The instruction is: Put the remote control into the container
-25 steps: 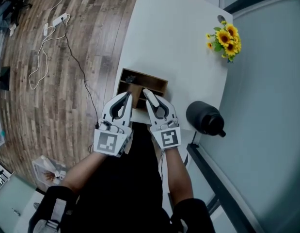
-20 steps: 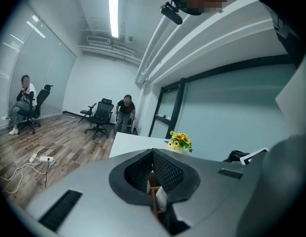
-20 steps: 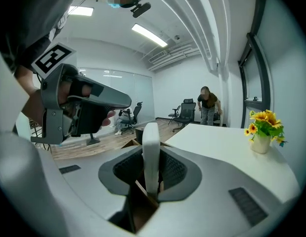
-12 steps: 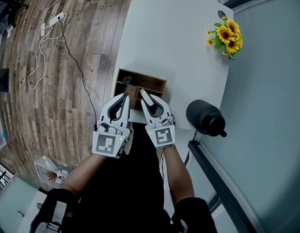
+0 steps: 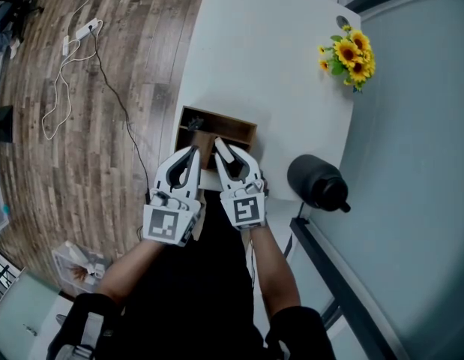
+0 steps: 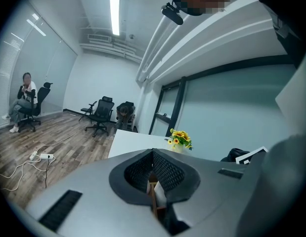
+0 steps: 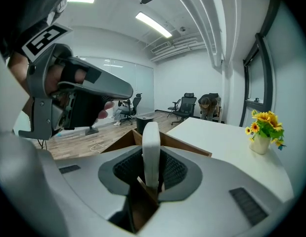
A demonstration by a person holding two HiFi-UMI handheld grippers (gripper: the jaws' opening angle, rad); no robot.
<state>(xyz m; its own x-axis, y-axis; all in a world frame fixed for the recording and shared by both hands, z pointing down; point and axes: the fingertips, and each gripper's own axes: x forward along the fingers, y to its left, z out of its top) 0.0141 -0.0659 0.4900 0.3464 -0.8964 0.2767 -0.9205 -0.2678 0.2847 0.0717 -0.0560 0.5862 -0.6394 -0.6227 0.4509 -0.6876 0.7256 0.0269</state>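
A white remote control (image 7: 151,142) stands upright between the jaws of my right gripper (image 7: 152,154), which is shut on it. In the head view that gripper (image 5: 220,144) has its tips over the near edge of the open wooden container (image 5: 230,125) on the white table (image 5: 276,58). The container's brown walls (image 7: 190,147) rise just behind the remote. My left gripper (image 5: 193,151) hovers beside the right one at the container's near left corner, its jaws together with nothing between them. Through its pads (image 6: 165,172) I see only a sliver of wood.
A black jug (image 5: 315,182) stands on the table right of the grippers. A vase of sunflowers (image 5: 350,60) sits at the table's far right. Cables and a power strip (image 5: 82,32) lie on the wooden floor to the left. Office chairs and people are far off.
My right gripper has sunk a little with the remote and shifted slightly left, closer to the left gripper. The left gripper has stayed put.
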